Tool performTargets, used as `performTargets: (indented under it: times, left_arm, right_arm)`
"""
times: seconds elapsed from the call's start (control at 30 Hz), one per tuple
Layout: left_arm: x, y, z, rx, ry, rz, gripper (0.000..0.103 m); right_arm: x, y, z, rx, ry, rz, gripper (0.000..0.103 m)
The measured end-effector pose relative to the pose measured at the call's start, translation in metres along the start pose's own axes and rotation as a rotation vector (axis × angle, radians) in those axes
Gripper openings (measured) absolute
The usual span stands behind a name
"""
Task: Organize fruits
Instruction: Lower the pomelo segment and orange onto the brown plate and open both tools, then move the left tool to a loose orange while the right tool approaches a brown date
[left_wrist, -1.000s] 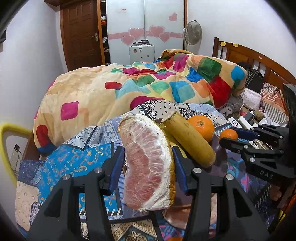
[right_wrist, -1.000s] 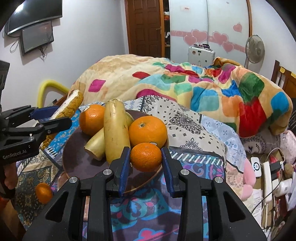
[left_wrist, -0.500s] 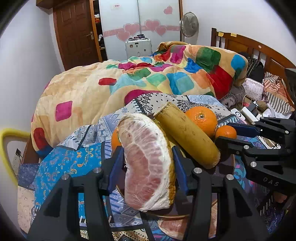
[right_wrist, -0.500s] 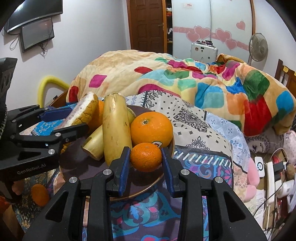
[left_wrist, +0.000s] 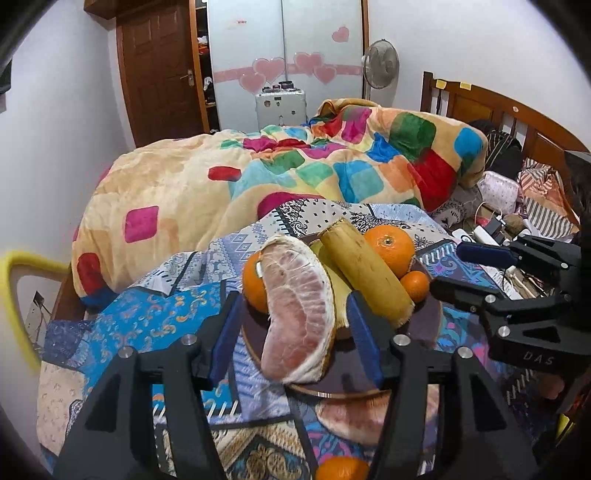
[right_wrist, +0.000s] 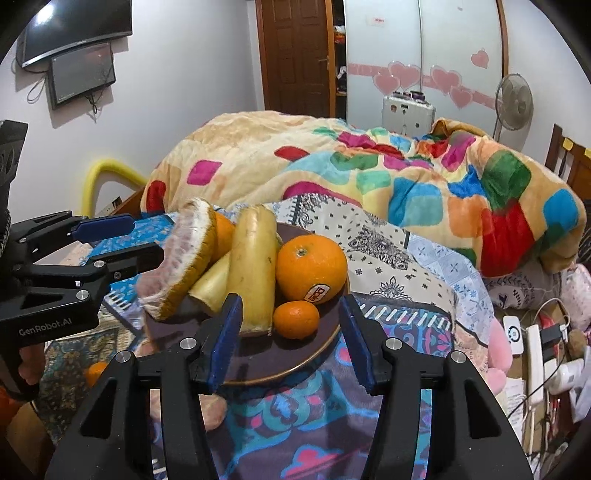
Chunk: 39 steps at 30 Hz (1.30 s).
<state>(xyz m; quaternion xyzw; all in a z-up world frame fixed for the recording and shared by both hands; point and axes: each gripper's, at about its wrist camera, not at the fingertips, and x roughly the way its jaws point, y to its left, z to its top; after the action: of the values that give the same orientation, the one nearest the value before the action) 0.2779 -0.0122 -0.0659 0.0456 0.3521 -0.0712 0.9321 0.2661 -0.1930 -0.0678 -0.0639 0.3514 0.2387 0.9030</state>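
Note:
A dark round plate (right_wrist: 280, 363) on the patterned bedsheet holds a large orange (right_wrist: 311, 267), a small orange (right_wrist: 296, 319), another orange (left_wrist: 255, 282) at the left and two yellow banana-like fruits (right_wrist: 253, 275). A pomelo wedge (left_wrist: 297, 314) leans on the plate's left side between the fingers of my left gripper (left_wrist: 291, 332), which is open. My right gripper (right_wrist: 290, 341) is open and empty, with the small orange lying on the plate just ahead of it. In the left wrist view the right gripper (left_wrist: 458, 269) shows at the plate's right side.
A second pomelo piece (left_wrist: 354, 417) lies on the sheet in front of the plate, with a loose orange (left_wrist: 341, 469) nearer me. A colourful quilt (left_wrist: 295, 173) is heaped behind. Chargers and cables (right_wrist: 535, 350) clutter the right side.
My right gripper opened and let the small orange go onto the plate. My left gripper carried the pomelo wedge onto the plate's left side and its jaws opened.

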Motion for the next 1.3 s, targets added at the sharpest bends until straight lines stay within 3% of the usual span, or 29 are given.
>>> performTargets:
  times: [0.4,0.67,1.0,1.3]
  left_arm:
    - [-0.072,-0.005,-0.026,-0.007,-0.039,-0.002,0.065]
    - [-0.107,-0.016,-0.057,-0.014,-0.034,-0.015,0.067]
    - [-0.113,-0.019,-0.094,-0.035,0.018,-0.033,0.069]
    - [-0.096,-0.016,-0.123,-0.054,0.089,-0.058,0.069]
  right_arm:
    - [-0.074,0.028,-0.012,-0.028,-0.105,-0.017,0.050]
    - [-0.103,0.040,-0.033,-0.024,-0.118,-0.004,0.050]
    - [-0.098,0.039,-0.077,0.025,-0.027,0.009,0.050]
    - [-0.078,0.040,-0.111,0.046,0.068,0.036,0.050]
